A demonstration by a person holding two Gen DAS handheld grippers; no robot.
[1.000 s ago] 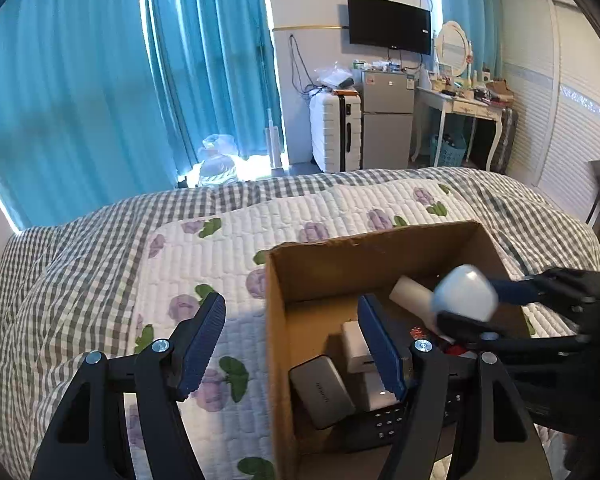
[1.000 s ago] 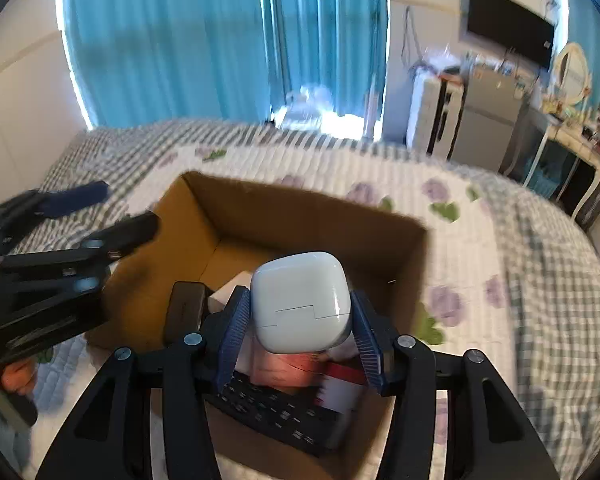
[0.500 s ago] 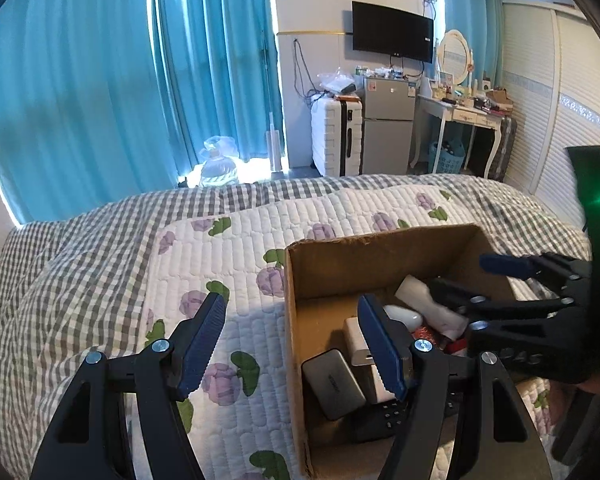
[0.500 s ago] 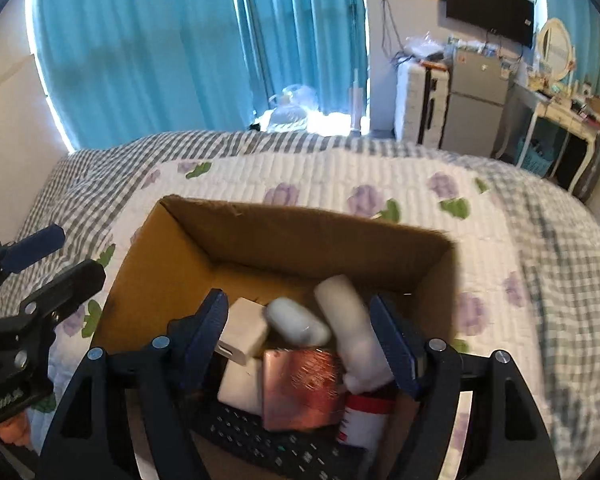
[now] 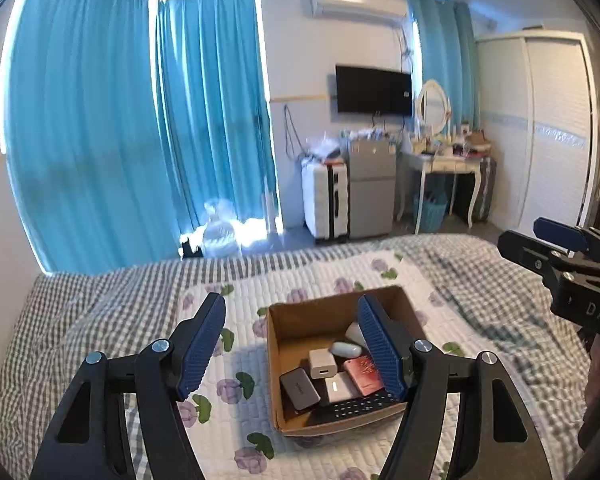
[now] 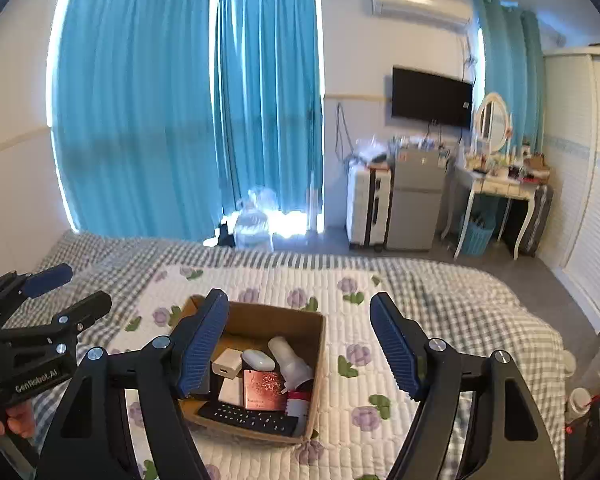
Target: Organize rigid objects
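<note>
An open cardboard box (image 5: 275,368) (image 6: 315,322) sits on the flowered quilt. Inside lie a white earbud case (image 5: 344,348) (image 6: 258,359), a white charger (image 5: 322,363) (image 6: 227,363), a grey power bank (image 5: 299,390), a pink card box (image 5: 365,369) (image 6: 262,390), a black remote (image 5: 352,405) (image 6: 247,418) and a white bottle (image 6: 290,358). My left gripper (image 5: 294,346) is open and empty, raised above the box. My right gripper (image 6: 300,346) is open and empty, also raised above the box. Each gripper shows at the edge of the other's view.
The bed has a grey checked cover (image 5: 80,312) and a white quilt (image 6: 360,412). Beyond it stand blue curtains (image 5: 140,140), a white suitcase (image 5: 324,202), a small grey fridge (image 5: 370,196), a dressing table (image 5: 444,164) and a white wardrobe (image 5: 540,132).
My right gripper opened and dropped the white earbud case into the box. Both grippers then lifted up and back from the box.
</note>
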